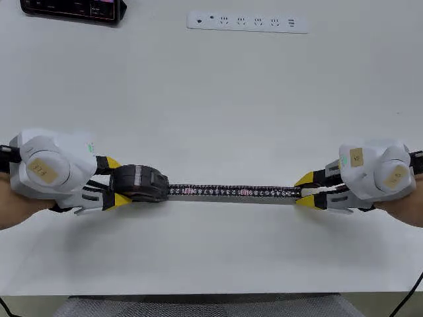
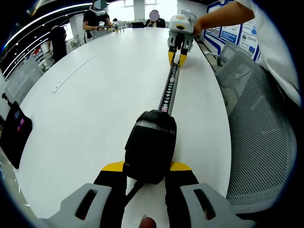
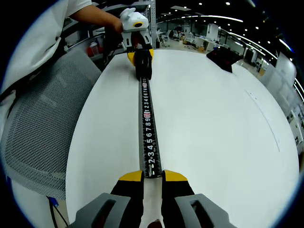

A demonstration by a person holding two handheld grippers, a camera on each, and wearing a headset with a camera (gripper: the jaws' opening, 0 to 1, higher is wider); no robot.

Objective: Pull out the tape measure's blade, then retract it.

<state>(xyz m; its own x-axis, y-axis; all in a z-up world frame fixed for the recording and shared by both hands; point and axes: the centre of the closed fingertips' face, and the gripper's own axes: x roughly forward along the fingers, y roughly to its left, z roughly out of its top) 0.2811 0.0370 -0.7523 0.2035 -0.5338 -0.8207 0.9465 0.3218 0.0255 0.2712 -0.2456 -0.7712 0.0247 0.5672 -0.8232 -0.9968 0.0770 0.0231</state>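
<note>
A black tape measure case (image 1: 139, 183) lies on the white table, held between the yellow-tipped jaws of my left gripper (image 1: 114, 182), which is shut on it. In the left gripper view the case (image 2: 150, 145) sits between the jaws of my left gripper (image 2: 147, 166). The dark blade (image 1: 231, 192) with white numbers runs flat to the right, out to my right gripper (image 1: 304, 190), shut on its end. The right gripper view shows the blade (image 3: 147, 128) stretching away from my right gripper (image 3: 152, 176) to the case (image 3: 143, 66). The blade (image 2: 168, 90) reaches the far right gripper (image 2: 177, 59).
A white power strip (image 1: 247, 22) lies at the table's far edge, and a dark device (image 1: 73, 8) sits at the far left corner. A grey mesh chair (image 1: 198, 307) stands just below the table's near edge. Other people stand at the far end of the room.
</note>
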